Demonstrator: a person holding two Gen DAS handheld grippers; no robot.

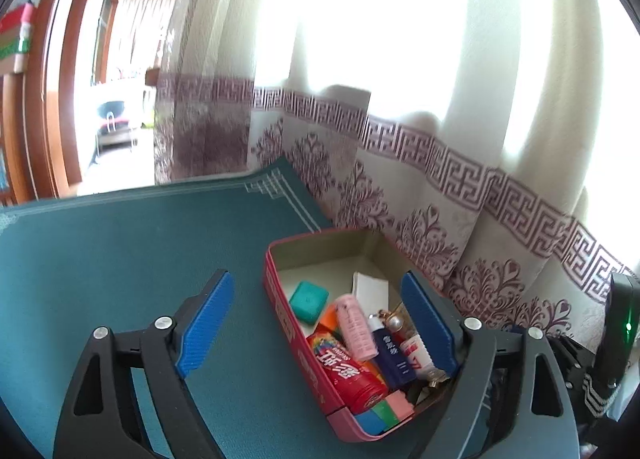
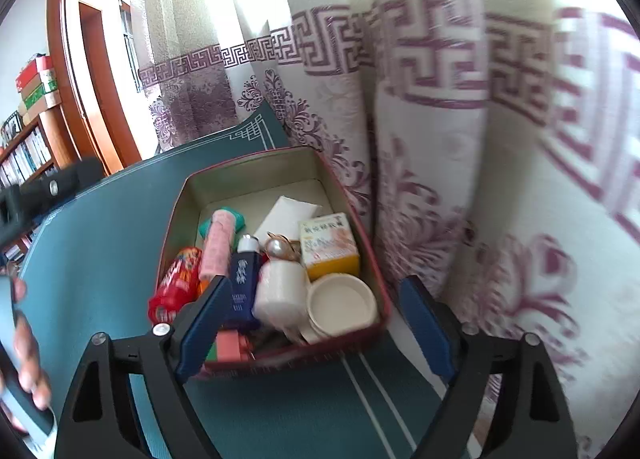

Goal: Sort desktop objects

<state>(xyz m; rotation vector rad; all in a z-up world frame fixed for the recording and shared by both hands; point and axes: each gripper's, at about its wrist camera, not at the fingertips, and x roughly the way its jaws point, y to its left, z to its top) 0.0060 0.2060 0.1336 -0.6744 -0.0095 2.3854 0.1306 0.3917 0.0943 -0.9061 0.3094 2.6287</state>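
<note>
Red-rimmed box (image 2: 280, 359) sits on the teal tabletop (image 1: 120, 259) hard by the patterned curtain (image 2: 440, 179), ahead of both tools, and it holds every small object in view. Seen from the right wrist, the right hand-held gripper (image 2: 318, 329) has its blue jaws spread wide with nothing pinched; the left jaw overlaps the box's near left corner and the right jaw stands just outside the box's right wall, so the near end of the box lies between them. Seen from the left wrist, the left hand-held gripper (image 1: 318, 333) is also spread and empty, its left jaw over bare tabletop and its right jaw in front of the box's far side.

Inside the box, going down in size: a red snack tube (image 2: 176, 285) lies along the left wall, just ahead of the right tool's left jaw; a pink tube (image 2: 218, 247) rests next to it; a dark blue bottle (image 2: 242, 283) lies beside that, running up from the left jaw; a white jar (image 2: 280, 287) and a round white lid (image 2: 342, 301) sit in the near right part, between the jaws; a yellow and white carton (image 2: 328, 245) stands farther ahead; a white packet (image 2: 286, 211) and a teal case (image 1: 308, 301) lie toward the far end.
</note>
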